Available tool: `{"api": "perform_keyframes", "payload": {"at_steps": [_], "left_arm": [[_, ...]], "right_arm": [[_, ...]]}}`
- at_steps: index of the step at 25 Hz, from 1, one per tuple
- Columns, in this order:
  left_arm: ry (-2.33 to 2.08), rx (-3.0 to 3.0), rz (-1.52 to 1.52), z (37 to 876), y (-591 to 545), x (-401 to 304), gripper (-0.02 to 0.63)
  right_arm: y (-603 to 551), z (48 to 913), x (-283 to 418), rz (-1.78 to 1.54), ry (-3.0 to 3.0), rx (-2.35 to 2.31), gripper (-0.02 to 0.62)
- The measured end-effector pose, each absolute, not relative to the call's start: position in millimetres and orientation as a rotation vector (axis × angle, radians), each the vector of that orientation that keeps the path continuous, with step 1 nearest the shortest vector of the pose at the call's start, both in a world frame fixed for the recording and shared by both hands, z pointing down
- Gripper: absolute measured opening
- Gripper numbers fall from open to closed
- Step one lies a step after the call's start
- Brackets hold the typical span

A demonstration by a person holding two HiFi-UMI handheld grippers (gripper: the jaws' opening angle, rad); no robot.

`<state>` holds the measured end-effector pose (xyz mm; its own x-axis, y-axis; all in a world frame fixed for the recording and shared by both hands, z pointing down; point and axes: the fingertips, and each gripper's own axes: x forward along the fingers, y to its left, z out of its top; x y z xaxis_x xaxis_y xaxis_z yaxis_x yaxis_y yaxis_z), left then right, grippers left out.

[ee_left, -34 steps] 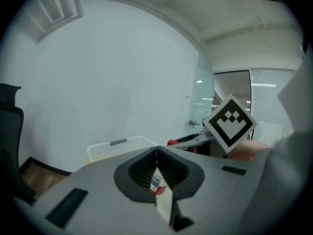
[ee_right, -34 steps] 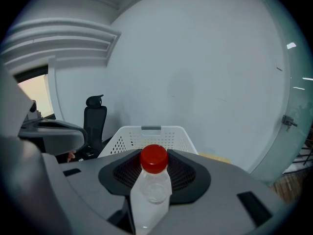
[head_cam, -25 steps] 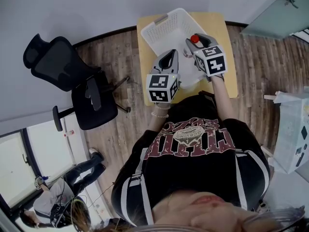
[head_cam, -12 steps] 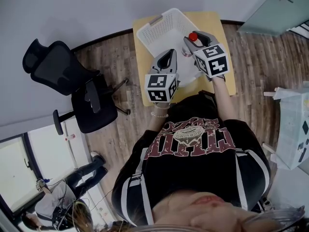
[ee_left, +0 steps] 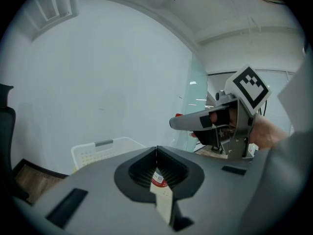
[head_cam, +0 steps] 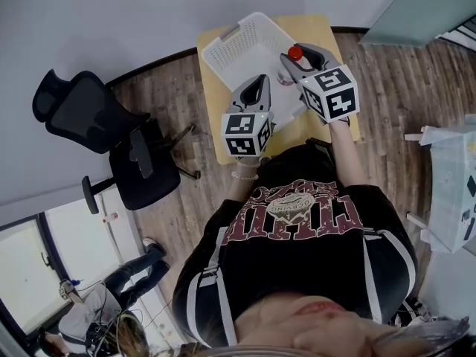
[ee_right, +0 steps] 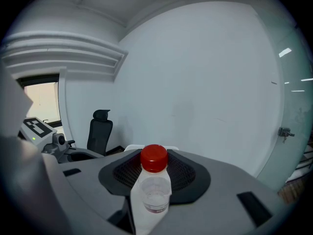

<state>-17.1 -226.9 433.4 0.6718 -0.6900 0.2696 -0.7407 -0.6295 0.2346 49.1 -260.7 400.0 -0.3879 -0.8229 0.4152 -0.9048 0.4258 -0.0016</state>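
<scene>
Right gripper (head_cam: 296, 64) clamps upright bottle (ee_right: 155, 187) at basket's (head_cam: 238, 50) right edge; left gripper (head_cam: 258, 88), jaws pinching labelled strip (ee_left: 160, 192), at basket's near rim.

The bottle (ee_right: 152, 196) is clear, its cap (ee_right: 154, 158) red, the small piece (ee_left: 157, 181) white-and-red, the basket (head_cam: 225, 42) white.

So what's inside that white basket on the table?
The white basket shows only bare perforated floor where visible. Its near corner is covered by the right gripper and its red-capped bottle.
</scene>
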Motion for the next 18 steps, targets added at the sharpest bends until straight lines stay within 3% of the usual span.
{"api": "perform_keyframes", "payload": {"at_steps": [18], "left_arm": [[-1.036, 2.610, 0.236, 429, -214, 25, 0.048]], "right_arm": [[-229, 349, 91, 0.262, -2.382, 1.565, 0.167]]}}
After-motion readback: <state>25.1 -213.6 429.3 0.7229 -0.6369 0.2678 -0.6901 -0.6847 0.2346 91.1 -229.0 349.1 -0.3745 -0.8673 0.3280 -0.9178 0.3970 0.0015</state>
